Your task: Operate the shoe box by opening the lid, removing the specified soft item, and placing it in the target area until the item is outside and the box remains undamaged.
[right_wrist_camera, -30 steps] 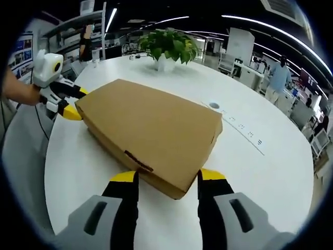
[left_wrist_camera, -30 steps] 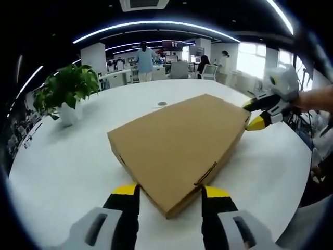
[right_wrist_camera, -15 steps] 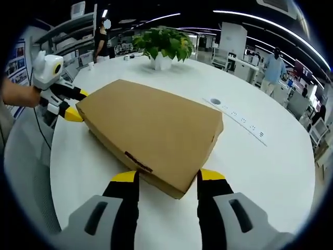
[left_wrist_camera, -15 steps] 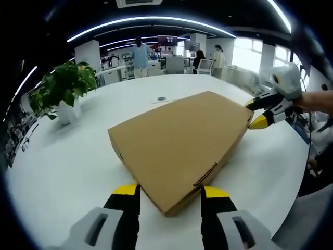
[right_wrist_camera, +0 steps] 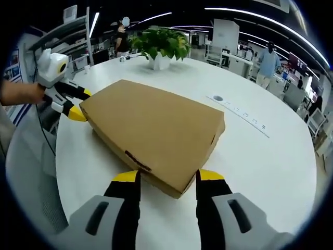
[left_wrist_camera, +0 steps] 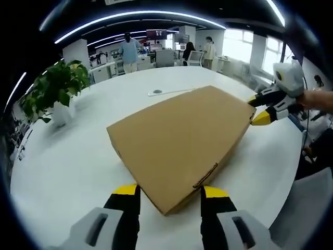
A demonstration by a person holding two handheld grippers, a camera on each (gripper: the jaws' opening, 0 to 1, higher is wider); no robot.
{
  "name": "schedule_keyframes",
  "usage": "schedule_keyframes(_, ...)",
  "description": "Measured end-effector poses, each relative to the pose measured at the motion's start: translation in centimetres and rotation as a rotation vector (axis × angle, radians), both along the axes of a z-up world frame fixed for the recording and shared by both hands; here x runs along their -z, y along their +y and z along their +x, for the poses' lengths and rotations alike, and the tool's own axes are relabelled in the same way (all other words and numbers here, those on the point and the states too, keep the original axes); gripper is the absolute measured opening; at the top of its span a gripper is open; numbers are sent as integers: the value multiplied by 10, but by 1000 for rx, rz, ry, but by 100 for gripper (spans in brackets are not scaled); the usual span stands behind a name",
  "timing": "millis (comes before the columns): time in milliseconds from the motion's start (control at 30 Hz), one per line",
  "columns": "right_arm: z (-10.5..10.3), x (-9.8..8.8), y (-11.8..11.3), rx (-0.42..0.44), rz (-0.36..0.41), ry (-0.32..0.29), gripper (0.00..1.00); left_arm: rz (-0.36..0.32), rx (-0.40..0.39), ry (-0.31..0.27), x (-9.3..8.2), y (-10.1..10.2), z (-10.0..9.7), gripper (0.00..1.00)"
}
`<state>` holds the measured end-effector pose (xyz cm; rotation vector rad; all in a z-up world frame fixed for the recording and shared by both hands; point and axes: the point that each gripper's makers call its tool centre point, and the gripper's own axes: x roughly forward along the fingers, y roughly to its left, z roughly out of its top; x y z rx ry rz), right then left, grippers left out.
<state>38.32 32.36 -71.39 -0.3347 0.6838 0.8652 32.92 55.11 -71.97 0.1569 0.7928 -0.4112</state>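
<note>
Your left gripper is spread wide, its jaws straddling one corner of the closed shoe box. Your right gripper is likewise unclenched around the opposite corner. The box lies flat mid-tabletop, lid still on, a potted plant near the far edge.

Shoe box: matt brown cardboard, smooth faces (lid closed). Table: smooth white surface with slight sheen. Left gripper and right gripper: grey plastic bodies, black jaws, yellow tips.
</note>
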Motion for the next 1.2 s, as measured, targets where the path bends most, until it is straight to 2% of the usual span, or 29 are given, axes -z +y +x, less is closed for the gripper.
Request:
schedule_keyframes(267,-16,1,12,-18,-18,-14,34,25,47,16,1,17,-7,45)
schedule_keyframes(1200,-71,0,51,-62,-71,-45,29,46,167,35,-1,64,-31,45)
